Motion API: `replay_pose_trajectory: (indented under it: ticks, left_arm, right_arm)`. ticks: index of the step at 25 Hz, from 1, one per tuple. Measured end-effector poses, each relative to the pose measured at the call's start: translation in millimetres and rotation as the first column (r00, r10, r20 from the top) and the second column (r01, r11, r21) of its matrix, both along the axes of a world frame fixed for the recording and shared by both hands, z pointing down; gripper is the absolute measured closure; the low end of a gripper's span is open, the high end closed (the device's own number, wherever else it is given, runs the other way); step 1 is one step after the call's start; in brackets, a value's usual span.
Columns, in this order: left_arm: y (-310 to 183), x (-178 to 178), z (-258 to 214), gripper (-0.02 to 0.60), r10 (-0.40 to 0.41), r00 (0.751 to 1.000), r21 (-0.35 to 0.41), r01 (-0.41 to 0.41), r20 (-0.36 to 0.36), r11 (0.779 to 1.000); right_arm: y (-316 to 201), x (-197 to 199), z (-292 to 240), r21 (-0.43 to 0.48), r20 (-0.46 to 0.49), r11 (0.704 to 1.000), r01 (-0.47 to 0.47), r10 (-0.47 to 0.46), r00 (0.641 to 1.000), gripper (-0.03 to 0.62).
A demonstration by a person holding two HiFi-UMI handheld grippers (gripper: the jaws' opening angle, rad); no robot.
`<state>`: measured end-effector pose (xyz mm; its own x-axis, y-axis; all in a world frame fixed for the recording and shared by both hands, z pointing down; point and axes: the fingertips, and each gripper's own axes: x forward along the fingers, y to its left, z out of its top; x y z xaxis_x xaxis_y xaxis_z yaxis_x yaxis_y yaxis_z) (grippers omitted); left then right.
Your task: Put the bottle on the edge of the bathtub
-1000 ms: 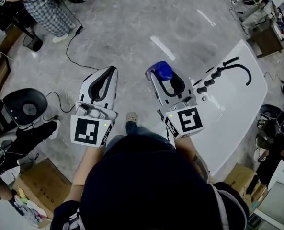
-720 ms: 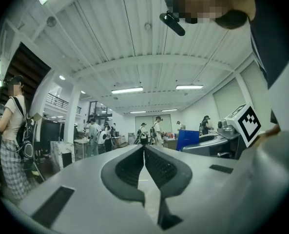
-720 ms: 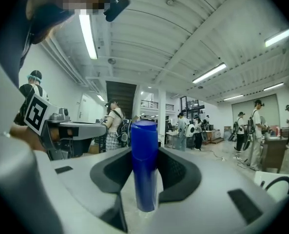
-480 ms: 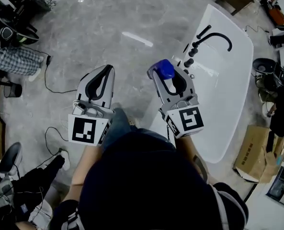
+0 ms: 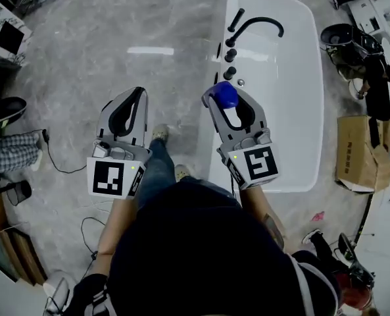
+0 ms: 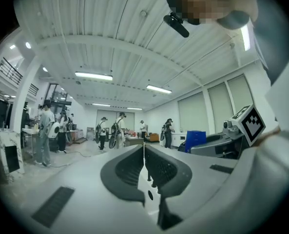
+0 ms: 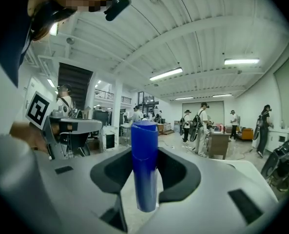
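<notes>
A blue bottle (image 5: pixel 224 96) stands upright between the jaws of my right gripper (image 5: pixel 226 105), which is shut on it; in the right gripper view the bottle (image 7: pixel 144 165) fills the gap between the pads. The white bathtub (image 5: pixel 298 137) lies ahead and to the right in the head view, with its black faucet (image 5: pixel 257 24) at the near-left rim. The bottle hangs over the tub's left edge, just short of the faucet knobs. My left gripper (image 5: pixel 140 93) is held over the grey floor left of the tub, its jaws (image 6: pixel 144 150) closed together with nothing in them.
A cardboard box (image 5: pixel 359 150) and dark equipment (image 5: pixel 356 38) sit on the floor right of the tub. A seated person's legs (image 5: pixel 10 153) and a floor cable (image 5: pixel 56 166) are at the left. Several people stand far off in the hall (image 6: pixel 110 130).
Both grippers have swung round together, and the bathtub has come from the right side to nearly straight ahead of the right gripper. The bottle stays gripped; the left jaws stay closed.
</notes>
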<state>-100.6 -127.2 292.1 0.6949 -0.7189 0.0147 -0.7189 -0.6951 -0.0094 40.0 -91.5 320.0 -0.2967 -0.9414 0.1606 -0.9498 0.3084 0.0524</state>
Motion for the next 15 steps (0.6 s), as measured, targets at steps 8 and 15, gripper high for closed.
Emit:
replay_pose_trajectory:
  ticks: [8,15]
  left_arm:
    - [-99,37,-1,0.551,0.226,0.974,-0.025,-0.226,0.005,0.974]
    - [-147,78,9,0.551,0.448,0.894,-0.065,-0.447,0.016,0.892]
  right_arm:
    - [-68,35,-6,-0.011,-0.006,0.971,-0.238,0.238,0.971,0.428]
    - [-84,58,1,-0.092,-0.014,0.886,-0.454,0.454,0.891,0.428]
